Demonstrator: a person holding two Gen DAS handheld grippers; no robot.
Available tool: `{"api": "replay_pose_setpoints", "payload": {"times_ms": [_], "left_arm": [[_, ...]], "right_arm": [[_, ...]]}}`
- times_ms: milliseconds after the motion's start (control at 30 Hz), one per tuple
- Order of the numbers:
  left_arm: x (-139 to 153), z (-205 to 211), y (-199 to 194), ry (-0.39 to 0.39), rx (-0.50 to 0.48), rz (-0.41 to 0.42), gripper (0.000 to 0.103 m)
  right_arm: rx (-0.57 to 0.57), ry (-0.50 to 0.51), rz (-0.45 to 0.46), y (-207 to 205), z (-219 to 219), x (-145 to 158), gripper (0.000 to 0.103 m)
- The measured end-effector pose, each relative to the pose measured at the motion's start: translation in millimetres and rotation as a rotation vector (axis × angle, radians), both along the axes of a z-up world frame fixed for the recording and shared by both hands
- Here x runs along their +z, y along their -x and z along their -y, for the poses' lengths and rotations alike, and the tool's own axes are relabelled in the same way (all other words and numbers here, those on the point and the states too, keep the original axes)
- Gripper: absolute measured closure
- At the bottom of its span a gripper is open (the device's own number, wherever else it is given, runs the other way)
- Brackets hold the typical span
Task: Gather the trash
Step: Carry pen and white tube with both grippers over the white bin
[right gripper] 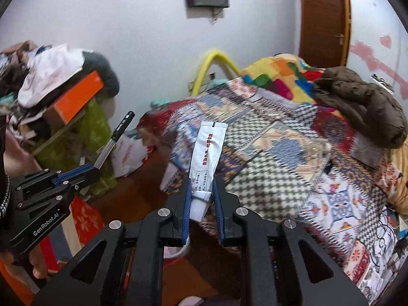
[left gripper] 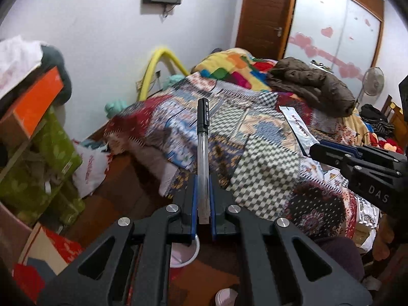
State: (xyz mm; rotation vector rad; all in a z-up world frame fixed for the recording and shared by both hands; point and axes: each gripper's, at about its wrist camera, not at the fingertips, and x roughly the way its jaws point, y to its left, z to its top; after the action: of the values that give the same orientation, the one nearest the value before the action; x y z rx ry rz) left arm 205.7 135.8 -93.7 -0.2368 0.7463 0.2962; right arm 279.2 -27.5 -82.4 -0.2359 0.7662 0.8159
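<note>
- Left gripper [left gripper: 203, 199]: jaws drawn narrow and clamped on a pen [left gripper: 203, 153]; the clear barrel sits between the blue pads [left gripper: 195, 199], and the black cap end projects straight ahead, well beyond the fingertips; in the right wrist view the same pen [right gripper: 112, 142] rises at a slant from the left gripper [right gripper: 95, 169].
- Handling, left: the grip sits near one end of the barrel, so the long free end can lever the pen out of line; judged best to keep the clamp firm, avoid quick wrist rolls, and keep the cap end clear of the stacked boxes [left gripper: 38, 137] at the left.
- Drop point: a white-rimmed container [left gripper: 187, 255] shows partly below the left jaws, and again below the right jaws [right gripper: 182, 250]; it appears to be the bin, though most of it is hidden; if so, bring each item over its opening before release, one gripper at a time.
- Right gripper [right gripper: 201, 199]: jaws narrowed onto a white tube [right gripper: 207, 153] with red print; the pads press on its lower part near the ribbed cap, and the flat crimped end points forward over the patterned blanket [right gripper: 267, 153]; from the left wrist view the tube [left gripper: 297, 130] sticks out of the right gripper [left gripper: 315, 150].
- Handling, right: the tube is soft and will likely flatten, so hold steady pressure without squeezing harder.
- Spacing: the two grippers are side by side, apart, not touching; keep that gap so pen and tube do not cross.
</note>
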Motion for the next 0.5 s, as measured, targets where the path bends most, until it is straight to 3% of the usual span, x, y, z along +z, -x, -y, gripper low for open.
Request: {"api": "replay_pose_setpoints", "payload": {"times_ms": [233, 500], "left_arm": [[-41.8, -32.6, 17.0, 0.055, 0.044, -0.098, 0.096], [-109.1, -58.6, 18.8, 0.139, 0.081, -0.239, 0.096]], "right_arm": [[0.074, 0.051, -0.074, 19.9, -38.5, -34.7, 0.087], [0.117, 0.164, -0.157, 25.9, -76.6, -87.6, 0.087]]}}
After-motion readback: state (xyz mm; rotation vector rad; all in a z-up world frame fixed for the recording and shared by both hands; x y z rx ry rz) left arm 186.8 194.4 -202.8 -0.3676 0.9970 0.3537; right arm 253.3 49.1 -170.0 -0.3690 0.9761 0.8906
